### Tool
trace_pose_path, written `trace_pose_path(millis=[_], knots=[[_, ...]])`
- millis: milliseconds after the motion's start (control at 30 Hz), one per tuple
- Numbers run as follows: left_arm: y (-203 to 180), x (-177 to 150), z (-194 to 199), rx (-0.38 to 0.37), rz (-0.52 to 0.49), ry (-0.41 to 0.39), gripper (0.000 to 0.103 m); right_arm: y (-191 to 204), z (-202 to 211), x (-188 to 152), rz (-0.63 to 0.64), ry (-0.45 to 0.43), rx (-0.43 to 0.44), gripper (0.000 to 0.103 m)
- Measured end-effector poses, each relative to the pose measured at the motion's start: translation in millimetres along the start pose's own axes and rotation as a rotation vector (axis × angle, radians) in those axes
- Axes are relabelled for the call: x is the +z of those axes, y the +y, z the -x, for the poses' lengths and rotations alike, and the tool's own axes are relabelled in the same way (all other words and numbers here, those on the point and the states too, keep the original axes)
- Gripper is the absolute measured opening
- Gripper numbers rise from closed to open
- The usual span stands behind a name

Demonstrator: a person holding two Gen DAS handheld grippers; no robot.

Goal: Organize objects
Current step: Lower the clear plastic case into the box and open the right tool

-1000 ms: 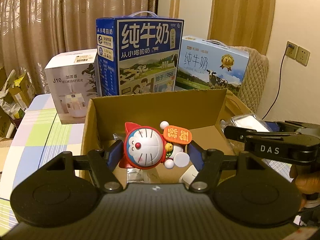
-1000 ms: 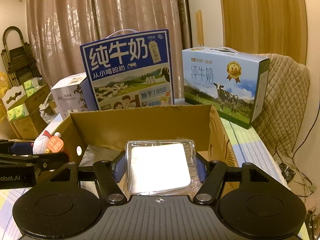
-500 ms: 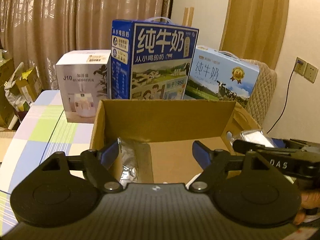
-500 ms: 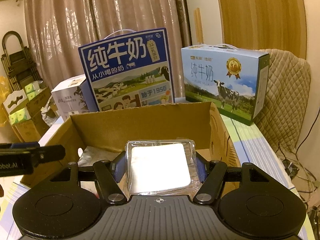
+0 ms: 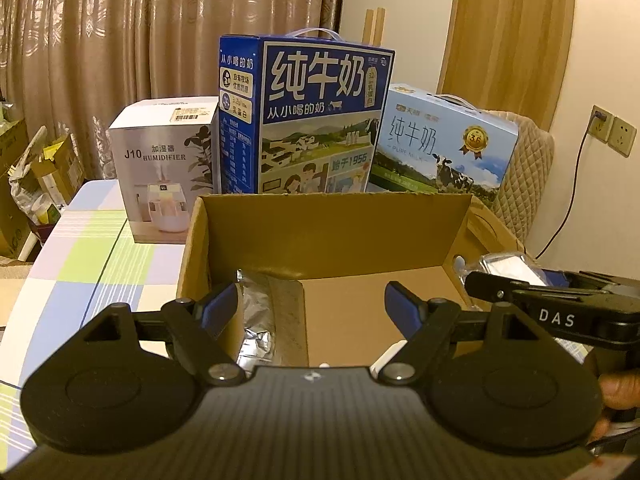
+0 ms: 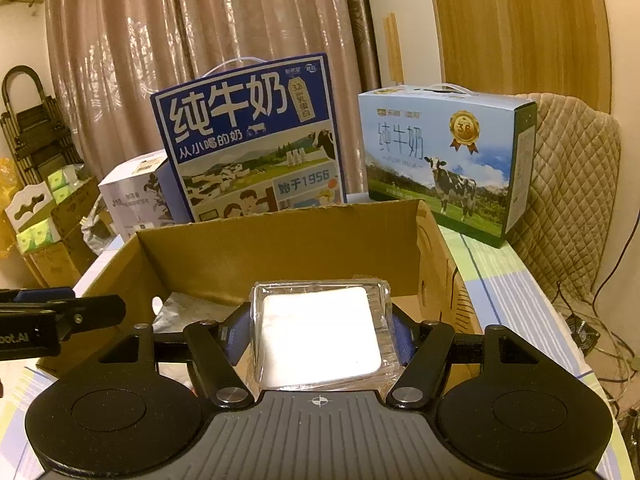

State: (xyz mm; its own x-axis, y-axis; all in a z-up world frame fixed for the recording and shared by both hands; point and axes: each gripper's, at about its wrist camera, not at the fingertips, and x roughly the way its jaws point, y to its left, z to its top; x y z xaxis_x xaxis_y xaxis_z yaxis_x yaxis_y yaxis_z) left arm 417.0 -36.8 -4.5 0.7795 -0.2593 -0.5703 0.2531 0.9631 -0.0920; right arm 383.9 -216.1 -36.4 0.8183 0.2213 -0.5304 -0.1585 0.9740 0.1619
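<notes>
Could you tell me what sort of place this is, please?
Probably a room in a home: long curtains, a padded chair, and milk cartons behind a cardboard box.

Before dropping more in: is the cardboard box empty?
Not empty. Inside the cardboard box, a crinkled silver foil bag lies against its left wall; the floor beside it looks bare.

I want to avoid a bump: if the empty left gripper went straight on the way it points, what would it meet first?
Probably the bare floor of the open brown cardboard box, between its blue-padded fingers. The left gripper holds nothing, and the crinkled silver foil pouch lies just left of that line; depth is unclear.
</notes>
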Motion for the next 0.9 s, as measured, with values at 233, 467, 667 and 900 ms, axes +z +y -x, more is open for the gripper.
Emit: trace_pose_path(millis=[233,467,667,900], knots=[[-0.5,-0.7,-1.2,0.008,-0.005,0.002,0.078,-1.2,3.1,0.1,0.009,-0.039,-0.012,0.081],[-0.5,-1.1,-1.5,0.008,-0.005,0.003,0.079,-7.6,6.5,2.2,-0.005,-0.058,-0.038,0.081],[-0.3,-2.1,-1.5,0.01,-0.008,0.004,0.08,-7.2,12.2,4.3,0.009,-0.081,-0.039,0.081],[2.8,-7.5,6.0,0.022,-0.011,0.008,0.081,-3.2,38.1,2.9,0.029,-0.153,-0.04,0.081]])
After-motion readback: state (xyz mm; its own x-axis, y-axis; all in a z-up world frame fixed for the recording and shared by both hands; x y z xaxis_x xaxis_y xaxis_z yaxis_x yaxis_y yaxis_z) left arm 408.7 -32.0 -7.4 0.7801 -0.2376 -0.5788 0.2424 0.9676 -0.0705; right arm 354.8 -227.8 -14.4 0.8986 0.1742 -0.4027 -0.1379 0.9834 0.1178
